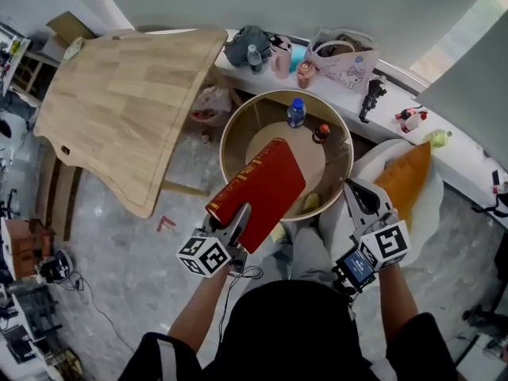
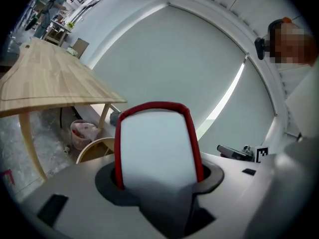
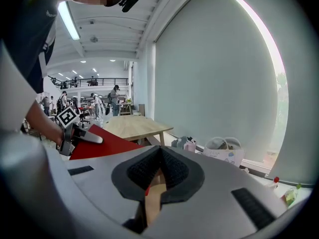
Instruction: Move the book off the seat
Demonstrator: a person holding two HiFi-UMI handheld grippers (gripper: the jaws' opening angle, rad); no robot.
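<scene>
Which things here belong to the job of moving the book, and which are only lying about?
Job: red book, left tool gripping it, white seat with orange cushion.
Lying about: round table, blue-capped bottle on it, wooden table, patterned bag.

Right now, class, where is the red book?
In the head view, centre-left: the red book is clamped in the left tongs, raised over the round wooden table's near rim.

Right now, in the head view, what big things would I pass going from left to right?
wooden table → red book → orange cushion
</scene>
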